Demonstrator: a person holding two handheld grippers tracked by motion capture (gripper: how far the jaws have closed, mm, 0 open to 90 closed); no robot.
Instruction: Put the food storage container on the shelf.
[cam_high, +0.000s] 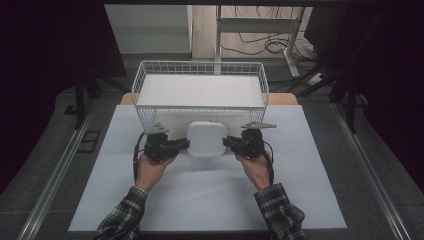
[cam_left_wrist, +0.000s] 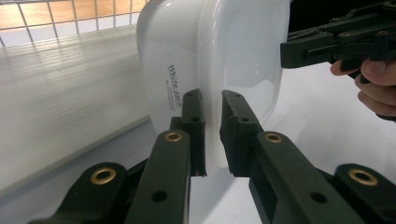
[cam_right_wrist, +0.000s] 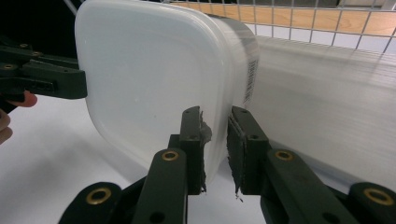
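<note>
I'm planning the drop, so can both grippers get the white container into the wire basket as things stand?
Probably yes: the left gripper and right gripper clamp the white container just before the open-topped wire basket, though they must lift it over the rim.

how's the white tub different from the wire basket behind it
The tub is solid, milky plastic with rounded corners; the basket is an open white wire grid with straight sides. The tub is much smaller than the basket. The tub is pinched at its rim by the left tool and the right tool, while the basket stands untouched on the table. Both are white.
</note>
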